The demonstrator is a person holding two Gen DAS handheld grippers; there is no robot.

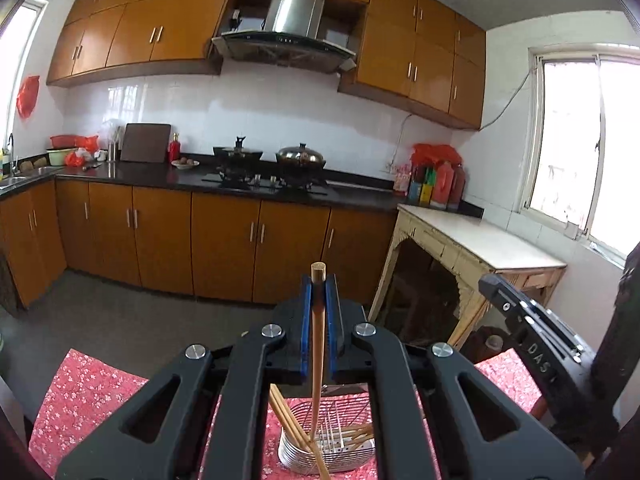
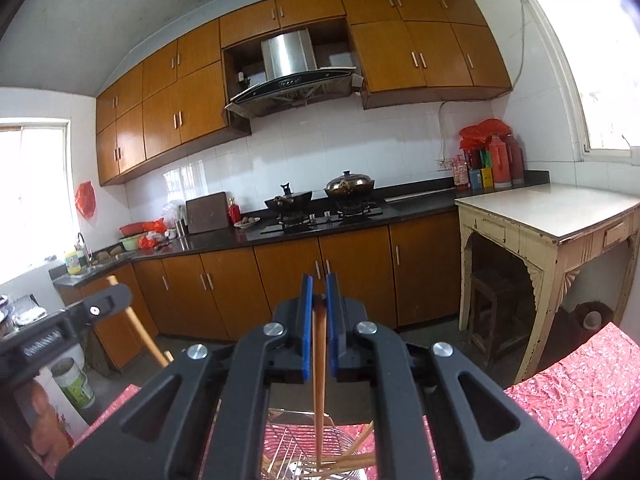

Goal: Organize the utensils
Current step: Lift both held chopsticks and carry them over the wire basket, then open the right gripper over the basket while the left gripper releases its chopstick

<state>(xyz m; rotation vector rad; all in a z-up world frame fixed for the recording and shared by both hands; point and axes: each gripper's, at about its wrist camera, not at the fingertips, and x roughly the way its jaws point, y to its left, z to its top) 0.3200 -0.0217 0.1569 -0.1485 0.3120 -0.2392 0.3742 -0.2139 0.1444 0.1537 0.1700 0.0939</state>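
Observation:
My left gripper [image 1: 319, 284] is shut on a light wooden chopstick [image 1: 317, 344] that hangs down toward a metal wire utensil basket [image 1: 332, 436]. Several wooden chopsticks [image 1: 288, 416] lean inside that basket. My right gripper [image 2: 319, 286] is shut on a darker brown chopstick [image 2: 319, 368], whose lower end reaches down into the same wire basket [image 2: 296, 448]. The right gripper also shows at the right edge of the left wrist view, and the left gripper [image 2: 96, 308] with its chopstick shows at the left of the right wrist view.
The basket stands on a table with a red flowered cloth [image 1: 88, 396]. Beyond it run orange kitchen cabinets [image 1: 224, 240], a dark counter with a stove and two pots [image 1: 300, 158], and a worn cream side table [image 2: 552, 216]. A can [image 2: 74, 382] stands on the floor at left.

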